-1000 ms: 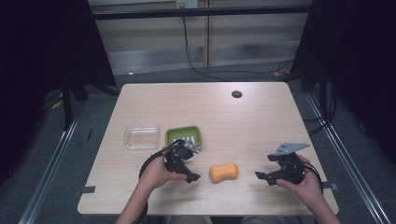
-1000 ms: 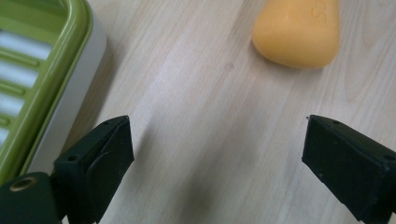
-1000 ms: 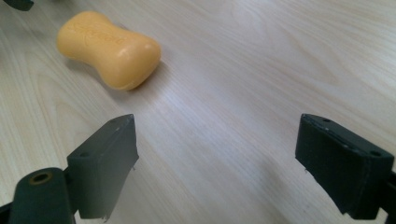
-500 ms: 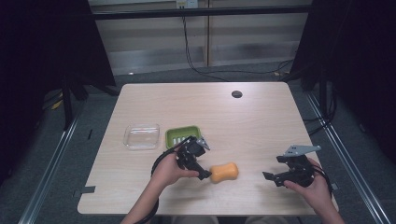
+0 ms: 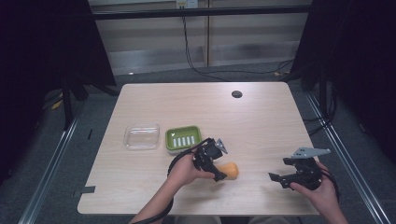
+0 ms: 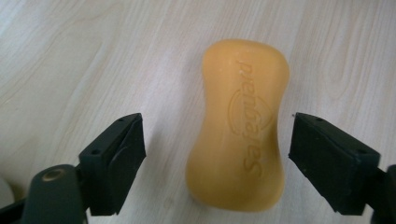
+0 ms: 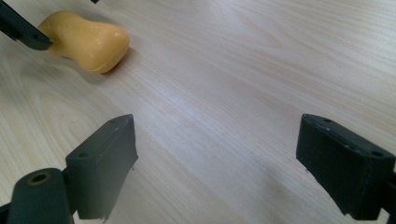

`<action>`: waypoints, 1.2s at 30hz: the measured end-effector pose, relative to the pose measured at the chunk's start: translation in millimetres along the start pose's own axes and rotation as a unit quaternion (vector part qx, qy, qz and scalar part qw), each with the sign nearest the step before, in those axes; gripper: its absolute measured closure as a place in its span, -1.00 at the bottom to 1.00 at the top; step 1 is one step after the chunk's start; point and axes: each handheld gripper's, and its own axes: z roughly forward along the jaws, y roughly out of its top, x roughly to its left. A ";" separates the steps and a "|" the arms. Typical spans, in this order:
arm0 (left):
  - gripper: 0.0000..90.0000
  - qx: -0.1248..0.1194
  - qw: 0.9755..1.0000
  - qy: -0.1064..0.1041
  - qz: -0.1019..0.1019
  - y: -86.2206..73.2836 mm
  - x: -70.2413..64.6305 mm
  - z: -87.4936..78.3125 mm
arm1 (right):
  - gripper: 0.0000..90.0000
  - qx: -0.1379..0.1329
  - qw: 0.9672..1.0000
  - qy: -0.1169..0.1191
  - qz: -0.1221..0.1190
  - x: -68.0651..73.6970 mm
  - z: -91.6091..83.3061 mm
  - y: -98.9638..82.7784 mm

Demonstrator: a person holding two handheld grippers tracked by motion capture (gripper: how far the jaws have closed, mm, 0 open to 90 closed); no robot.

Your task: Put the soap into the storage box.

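An orange soap bar (image 5: 229, 171) lies flat on the wooden table (image 5: 261, 126). My left gripper (image 5: 220, 176) reaches over it from the left. In the left gripper view the soap bar (image 6: 240, 126) lies lengthwise between my left gripper's (image 6: 217, 161) two jaws, with a gap on each side; the jaws have just been closing and do not touch it. My right gripper (image 5: 276, 179) is held low near the table's front right, open with nothing between its jaws (image 7: 224, 168). From there the soap bar (image 7: 84, 41) shows at the upper left.
A green soap dish (image 5: 183, 138) with a white slotted insert stands left of centre. A clear plastic lid or tray (image 5: 141, 136) lies just left of it. A dark round grommet (image 5: 236, 94) sits at the table's back. The table's front edge is close to both hands.
My left gripper has moved right, from beside the green dish to over the soap bar, which now lies between its jaws. My right gripper has drifted slightly right.
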 end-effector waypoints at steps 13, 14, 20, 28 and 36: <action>-0.10 0.016 0.999 -0.001 0.032 2.5 -10.8 15.9 | -0.74 0.005 1.000 0.000 -0.005 0.9 3.4 1.3; -0.03 0.018 0.999 0.001 0.033 3.4 -11.1 15.6 | -0.74 0.005 1.000 0.000 -0.004 1.4 3.1 1.1; 0.05 0.046 0.998 -0.002 0.042 8.7 -16.1 15.1 | -0.74 0.006 1.000 0.000 -0.002 0.9 3.1 0.3; 0.09 0.066 0.998 -0.004 0.016 4.2 -11.8 5.3 | -0.74 0.006 1.000 0.001 -0.005 -0.3 5.2 2.1; 0.10 0.066 0.997 -0.003 -0.038 -7.4 -4.0 -14.5 | -0.75 0.006 1.000 0.006 -0.012 1.7 10.8 7.5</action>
